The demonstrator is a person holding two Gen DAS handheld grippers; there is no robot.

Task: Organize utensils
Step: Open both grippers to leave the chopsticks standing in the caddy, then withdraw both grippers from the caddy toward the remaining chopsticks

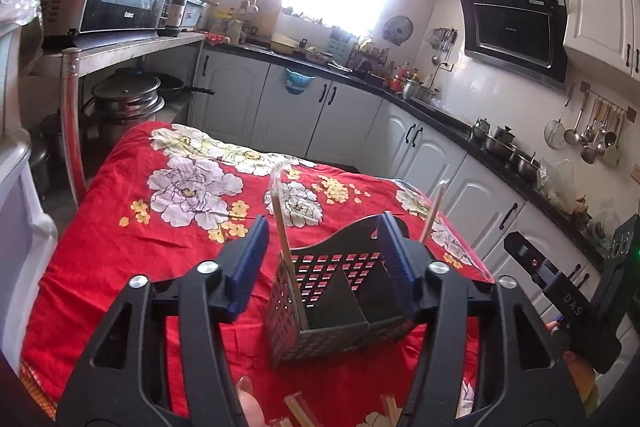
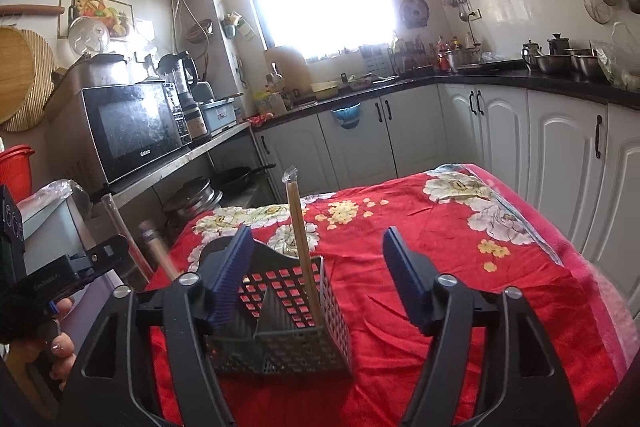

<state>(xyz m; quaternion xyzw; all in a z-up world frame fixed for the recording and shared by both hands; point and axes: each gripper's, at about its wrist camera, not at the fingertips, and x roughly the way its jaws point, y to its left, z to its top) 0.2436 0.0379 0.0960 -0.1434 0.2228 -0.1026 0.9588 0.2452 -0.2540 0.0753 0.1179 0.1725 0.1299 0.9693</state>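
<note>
1. I see a worktop (image 1: 132,239) covered with a red cloth printed with large white and yellow flowers, standing in a kitchen with white cabinets (image 2: 560,147) behind.
2. A dark perforated utensil holder (image 1: 332,303) stands upright on the cloth, split by inner dividers into compartments.
3. My left hand-held gripper (image 1: 326,263) sits over the holder with its blue pads well apart, gripping nothing; the right pad hides part of the holder's rim.
4. My right hand-held gripper (image 2: 316,275) is also spread wide and empty; its left pad overlaps the holder (image 2: 280,327) and the rest of the gap shows bare cloth.
5. A pair of wrapped chopsticks (image 1: 286,227) stands in the holder's left compartment, leaning slightly.
6. A second wrapped pair (image 1: 434,213) rises behind the holder's right side.
7. More chopsticks (image 1: 298,409) lie on the cloth at the near edge.
</note>
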